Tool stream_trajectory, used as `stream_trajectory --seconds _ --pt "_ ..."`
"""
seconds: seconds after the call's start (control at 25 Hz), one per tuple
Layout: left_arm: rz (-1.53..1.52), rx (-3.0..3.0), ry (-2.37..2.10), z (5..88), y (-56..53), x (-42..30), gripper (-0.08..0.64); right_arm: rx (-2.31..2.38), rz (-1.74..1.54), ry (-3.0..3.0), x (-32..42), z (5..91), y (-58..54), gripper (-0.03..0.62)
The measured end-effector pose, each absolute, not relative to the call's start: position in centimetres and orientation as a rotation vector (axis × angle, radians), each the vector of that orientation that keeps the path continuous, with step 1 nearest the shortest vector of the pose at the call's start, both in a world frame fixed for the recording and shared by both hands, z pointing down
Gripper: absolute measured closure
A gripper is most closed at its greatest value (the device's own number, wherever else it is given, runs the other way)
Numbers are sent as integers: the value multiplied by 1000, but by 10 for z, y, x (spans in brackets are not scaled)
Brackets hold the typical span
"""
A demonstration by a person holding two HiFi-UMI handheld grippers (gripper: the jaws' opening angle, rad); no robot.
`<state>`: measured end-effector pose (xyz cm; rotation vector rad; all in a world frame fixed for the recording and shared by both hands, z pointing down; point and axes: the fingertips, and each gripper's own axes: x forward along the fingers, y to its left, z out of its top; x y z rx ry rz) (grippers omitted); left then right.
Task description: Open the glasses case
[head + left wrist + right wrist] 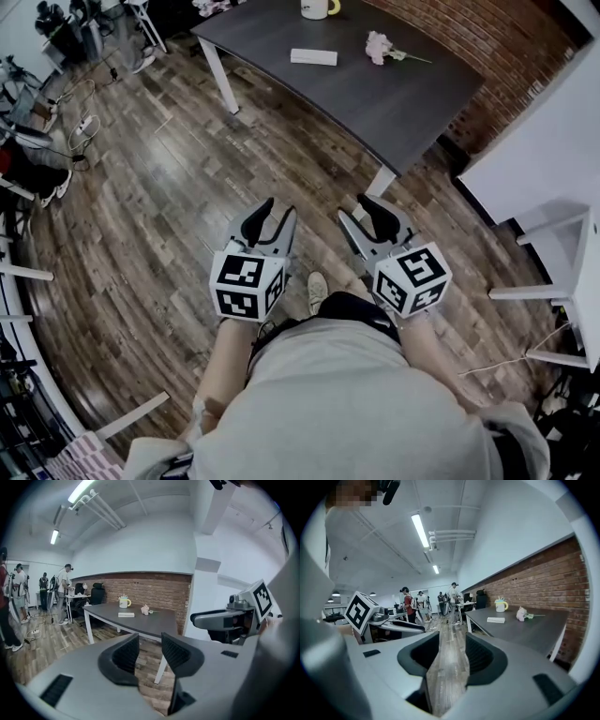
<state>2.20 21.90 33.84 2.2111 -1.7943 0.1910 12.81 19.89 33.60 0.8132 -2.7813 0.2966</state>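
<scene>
The glasses case (313, 57) lies flat on the dark table (412, 103) way at the far end, with a mug (319, 7) behind it and a pink flower (380, 45) to its right. The left hand-held gripper (278, 216) and right hand-held gripper (359, 212) hang well short of it over the wood floor (187, 187), jaws apart, nothing in either.

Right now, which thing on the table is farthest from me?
The mug with the yellow handle; the white glasses case and pink flower lie nearer.
</scene>
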Motion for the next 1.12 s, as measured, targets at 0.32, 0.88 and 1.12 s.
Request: stream_trajectory --seconds 0.32,0.88,1.12 --pt "187 2184 -1820 334 132 18 416 741 306 -2795 116 335 115 420" --pt "180 2128 -1784 359 63 -3 416 808 411 -2733 114 361 50 416" --pt "189 2146 -1745 367 9 -24 416 921 423 -2691 113 367 -7 411"
